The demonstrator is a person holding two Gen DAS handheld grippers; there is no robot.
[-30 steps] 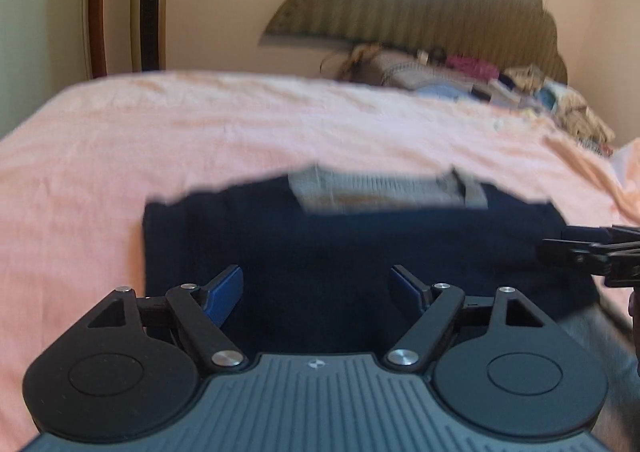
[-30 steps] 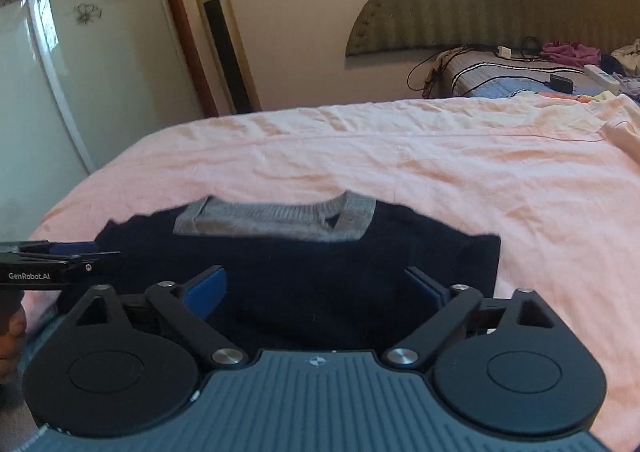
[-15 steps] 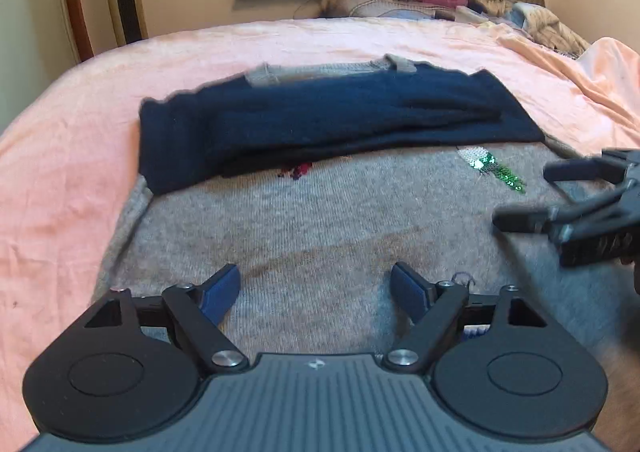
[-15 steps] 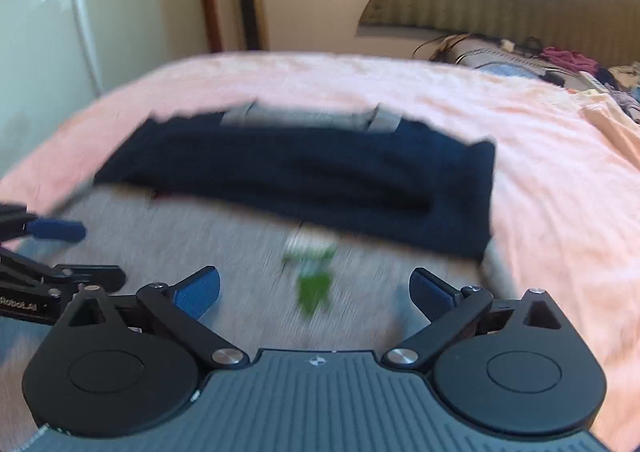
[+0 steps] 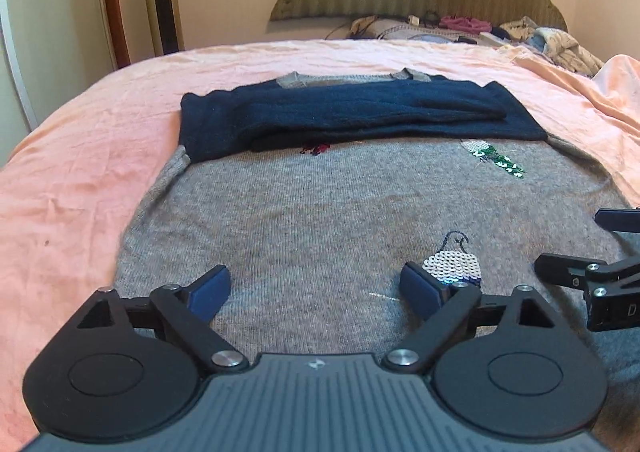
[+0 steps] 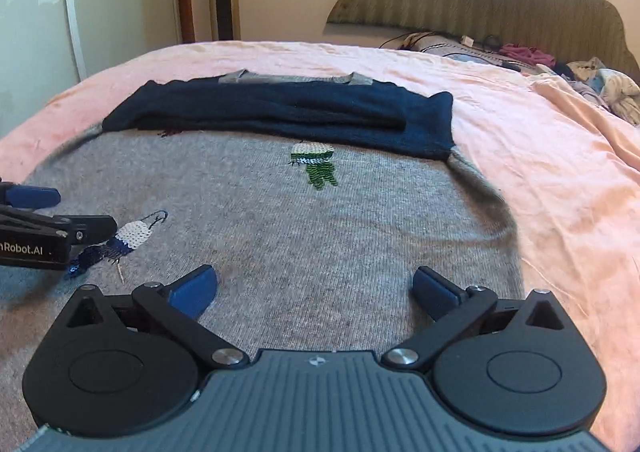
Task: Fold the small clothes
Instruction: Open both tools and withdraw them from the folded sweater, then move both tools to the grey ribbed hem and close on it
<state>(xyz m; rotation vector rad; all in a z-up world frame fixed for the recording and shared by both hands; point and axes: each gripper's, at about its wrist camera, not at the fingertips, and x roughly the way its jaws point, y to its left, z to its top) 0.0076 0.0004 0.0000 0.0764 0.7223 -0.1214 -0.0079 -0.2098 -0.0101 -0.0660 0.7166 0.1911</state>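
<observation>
"Robot.AI" reads on the left gripper [image 6: 48,228], jaws just widened, empty; right gripper [image 6: 314,292] spread over the grey knit sweater [image 6: 320,228], sequin patches, navy sleeves [image 6: 280,112] at twelve o'clock.

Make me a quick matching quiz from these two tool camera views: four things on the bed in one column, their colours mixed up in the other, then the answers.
Things:
1. bed sheet
2. folded sleeves across the top of the sweater
3. sweater body
4. sequin patch just below the sleeves

Colours:
A. grey
B. green and white
C. pink
D. navy

Pairs: 1-C, 2-D, 3-A, 4-B
</observation>
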